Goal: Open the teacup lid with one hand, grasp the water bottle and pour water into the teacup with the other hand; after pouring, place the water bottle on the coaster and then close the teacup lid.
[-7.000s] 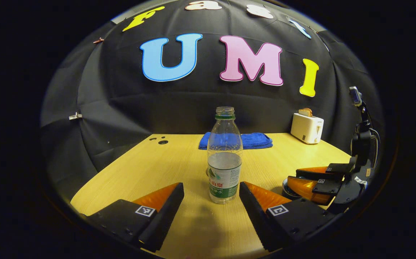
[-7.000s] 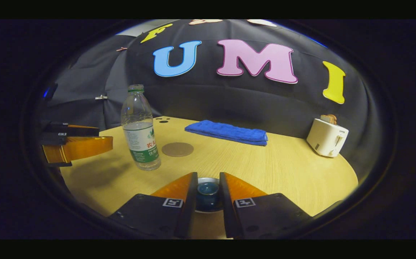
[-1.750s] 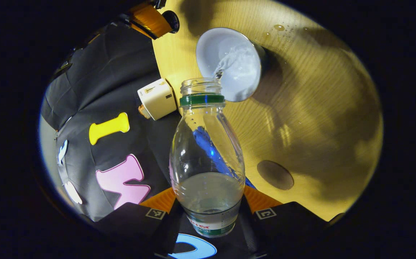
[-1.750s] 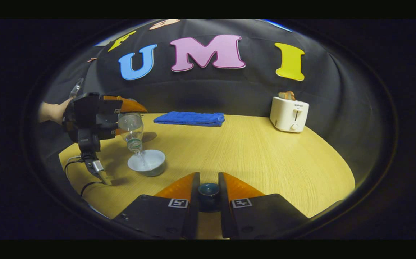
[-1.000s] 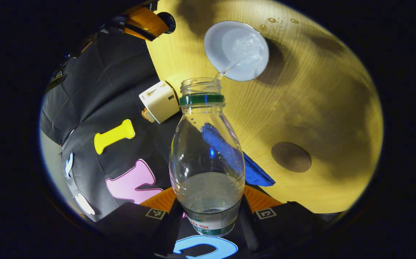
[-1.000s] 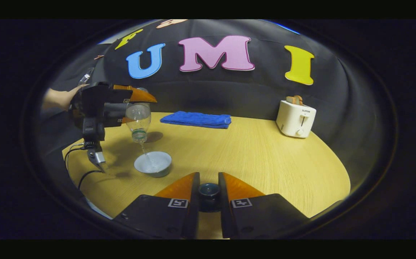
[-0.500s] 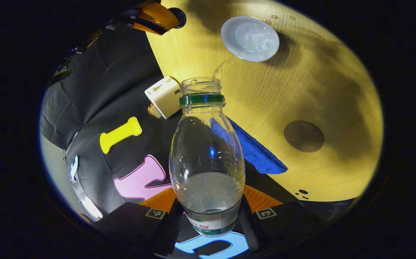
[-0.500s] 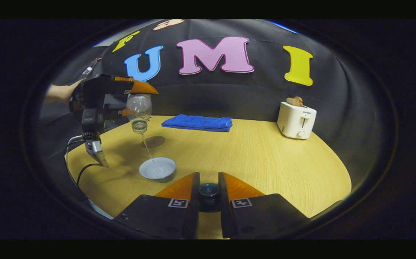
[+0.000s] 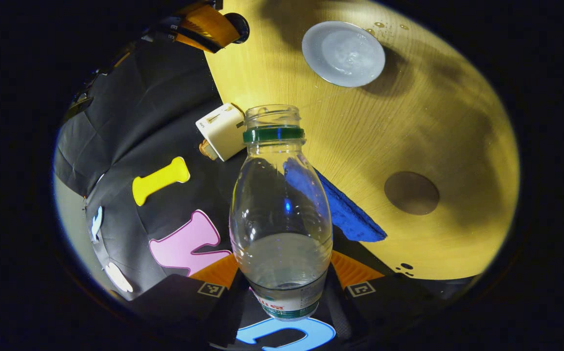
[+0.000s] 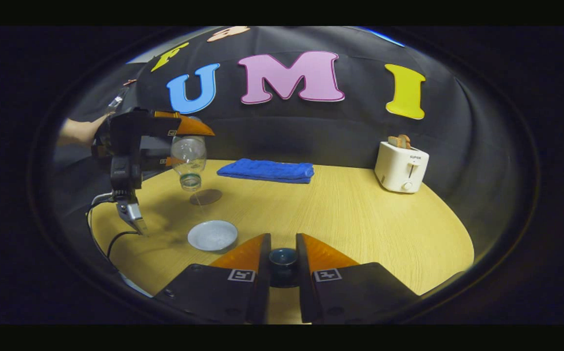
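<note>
Since half a second ago, your left gripper (image 10: 167, 146) has carried the water bottle (image 9: 281, 214) higher above the bench (image 10: 350, 214), and the thin stream that was falling into the teacup (image 10: 212, 235) has stopped; a second before that the bottle's mouth hung much closer to the cup. The bottle is tipped mouth-down in the air, off to the side of the cup and well above it, with the last of its water pooled near the labelled end. Your left jaws are pressed against the bottle's lower body, one finger on each side. The teacup stands open on the bench with water in it, and a few drops (image 9: 381, 28) lie on the wood beside it.

Your right gripper (image 10: 282, 261) has kept its place, its jaws pinching the knob of the teacup lid (image 10: 282, 257), held off the cup and near it. In the right gripper view, a hand (image 10: 79, 130) shows behind the left gripper.

By count: one bottle, one teacup, one lid, and one round dark coaster (image 9: 411, 193) lying bare on the bench, beyond the cup. One folded blue towel (image 10: 266, 170) lies at the back of the bench, and one white toaster (image 10: 400, 166) with a slice of bread in its slot stands to the right of it. Two grippers are at work.
</note>
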A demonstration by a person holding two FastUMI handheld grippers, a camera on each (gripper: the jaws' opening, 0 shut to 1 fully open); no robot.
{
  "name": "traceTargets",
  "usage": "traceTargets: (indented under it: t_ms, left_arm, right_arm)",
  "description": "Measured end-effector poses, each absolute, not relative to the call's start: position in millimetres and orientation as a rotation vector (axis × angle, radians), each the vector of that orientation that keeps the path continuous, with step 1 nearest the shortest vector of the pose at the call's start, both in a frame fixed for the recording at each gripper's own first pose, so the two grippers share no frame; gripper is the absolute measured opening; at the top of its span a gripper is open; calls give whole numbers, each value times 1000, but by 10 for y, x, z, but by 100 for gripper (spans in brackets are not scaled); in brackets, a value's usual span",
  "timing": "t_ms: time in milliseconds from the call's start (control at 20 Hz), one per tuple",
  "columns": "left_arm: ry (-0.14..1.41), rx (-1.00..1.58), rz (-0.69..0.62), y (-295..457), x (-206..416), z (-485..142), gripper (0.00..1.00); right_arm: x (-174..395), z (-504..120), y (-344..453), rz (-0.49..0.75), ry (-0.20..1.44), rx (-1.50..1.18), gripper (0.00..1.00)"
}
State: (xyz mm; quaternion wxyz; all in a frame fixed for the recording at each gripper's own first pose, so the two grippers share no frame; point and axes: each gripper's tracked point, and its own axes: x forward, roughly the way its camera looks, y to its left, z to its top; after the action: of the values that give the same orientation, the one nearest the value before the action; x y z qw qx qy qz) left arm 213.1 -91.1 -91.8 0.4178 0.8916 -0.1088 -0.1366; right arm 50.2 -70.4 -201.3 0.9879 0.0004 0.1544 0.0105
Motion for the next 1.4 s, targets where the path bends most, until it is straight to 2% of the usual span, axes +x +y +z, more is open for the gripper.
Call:
traceTargets:
  t_ms: [50,100,150,200,400,450,500,550,750,800,950,1000,1100,1200,1250,1300,1400]
  left_arm:
    - [-255,2204,-352,-893,2131,-964,75]
    - [-237,2167,-358,-873,2119,-1006,75]
    - [-222,2136,-363,-858,2106,-1047,75]
    - [-214,2099,-370,-851,2090,-1080,76]
    - [-134,1848,-386,-748,2031,-1143,75]
    - [-108,1767,-379,-690,2025,-1122,75]
    - [-80,1685,-366,-609,2026,-1069,75]
    - [-50,1605,-342,-513,2037,-996,75]
    - [40,1180,-239,-189,2091,-620,75]
    - [50,1040,-209,-117,2093,-520,75]
    - [38,662,-213,-40,2104,-391,75]
    - [36,535,-213,-49,2139,-406,75]
    - [27,307,-213,-64,2233,-480,75]
    - [13,112,-217,-82,2435,-648,75]
    - [24,29,-219,-73,2500,-815,75]
    - [33,-38,-216,-71,2562,-934,75]
    - [51,-130,-209,-83,2737,-1121,75]
  right_arm:
    - [516,-2001,-685,23,308,-1,33]
    - [536,-1982,-669,26,306,-2,24]
    - [562,-1977,-657,30,309,-5,24]
    - [587,-1960,-636,34,310,-9,33]
    - [707,-1835,-548,55,293,-30,33]
    - [731,-1803,-525,61,291,-31,29]
    - [765,-1770,-488,68,291,-32,33]
    - [798,-1740,-452,75,291,-32,31]
    - [897,-1535,-296,107,289,-55,24]
    - [905,-1488,-269,110,287,-55,33]
    - [920,-1426,-213,117,294,-56,32]
    - [926,-1409,-201,115,294,-62,24]
    - [955,-1390,-161,114,284,-67,32]
    - [1004,-1439,-80,114,271,-60,28]
    - [1040,-1482,-35,117,272,-57,32]
    - [1071,-1524,26,121,272,-54,28]
    - [1134,-1605,177,141,264,-49,33]
